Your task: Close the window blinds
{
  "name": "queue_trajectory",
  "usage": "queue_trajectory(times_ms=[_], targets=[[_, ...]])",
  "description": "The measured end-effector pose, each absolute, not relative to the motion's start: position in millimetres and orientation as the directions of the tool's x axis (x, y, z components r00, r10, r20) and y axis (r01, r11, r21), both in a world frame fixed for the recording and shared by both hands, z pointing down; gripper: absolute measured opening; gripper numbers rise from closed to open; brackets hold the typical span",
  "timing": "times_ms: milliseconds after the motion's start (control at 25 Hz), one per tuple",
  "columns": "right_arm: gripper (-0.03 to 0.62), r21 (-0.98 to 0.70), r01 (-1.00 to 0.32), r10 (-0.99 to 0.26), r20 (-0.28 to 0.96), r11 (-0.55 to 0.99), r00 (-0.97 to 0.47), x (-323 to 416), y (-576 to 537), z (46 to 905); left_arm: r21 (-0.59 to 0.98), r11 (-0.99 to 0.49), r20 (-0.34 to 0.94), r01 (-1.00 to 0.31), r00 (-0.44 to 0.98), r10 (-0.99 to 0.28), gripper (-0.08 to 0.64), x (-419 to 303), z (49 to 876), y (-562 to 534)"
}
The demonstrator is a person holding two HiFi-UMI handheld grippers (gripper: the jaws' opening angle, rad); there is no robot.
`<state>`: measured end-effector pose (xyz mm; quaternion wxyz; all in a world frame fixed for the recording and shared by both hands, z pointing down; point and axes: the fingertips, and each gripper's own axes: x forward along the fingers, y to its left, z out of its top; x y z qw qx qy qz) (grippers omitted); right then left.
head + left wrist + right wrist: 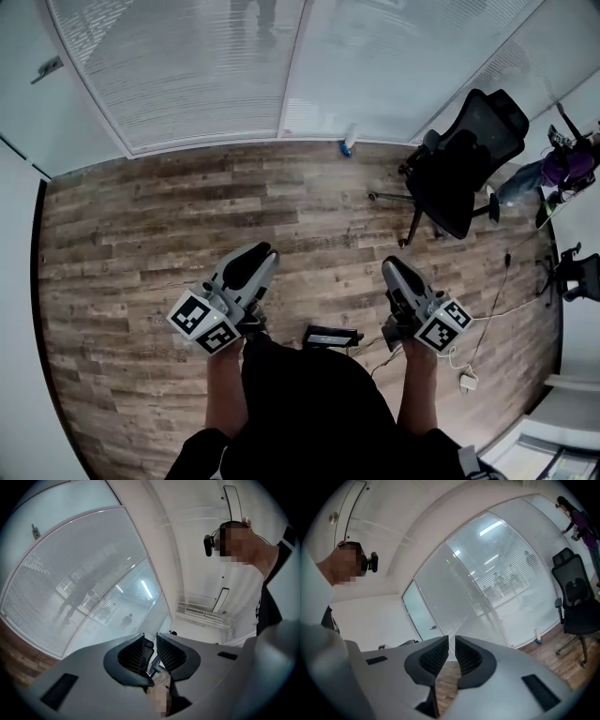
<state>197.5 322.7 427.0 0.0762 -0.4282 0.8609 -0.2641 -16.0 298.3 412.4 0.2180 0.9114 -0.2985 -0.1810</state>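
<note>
L tongs (150, 635): jaws slightly apart, nothing btwn. R tongs (452, 638): jaws together, empty. You've got both low in front of you over the floor (122, 234), well apart from the blinds (197, 75) in the glass wall ahead. Reads as approach step, no contact yet. Next: walk up and find the blind ctrl (can't spot a cord or knob from here). Open R before you reach. Chair (469, 159) is on your right, stay clear.
</note>
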Motion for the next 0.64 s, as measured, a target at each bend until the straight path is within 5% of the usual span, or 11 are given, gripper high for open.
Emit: queue_trajectory(times_ms=[640], targets=[[0.046,-0.58,-0.565,-0.667,0.051,0.586,-0.743,303.5,417.3,461.7,0.418,-0.641,0.009,-0.643,0.709,-0.705,0.091,99.6,412.9,468.5]])
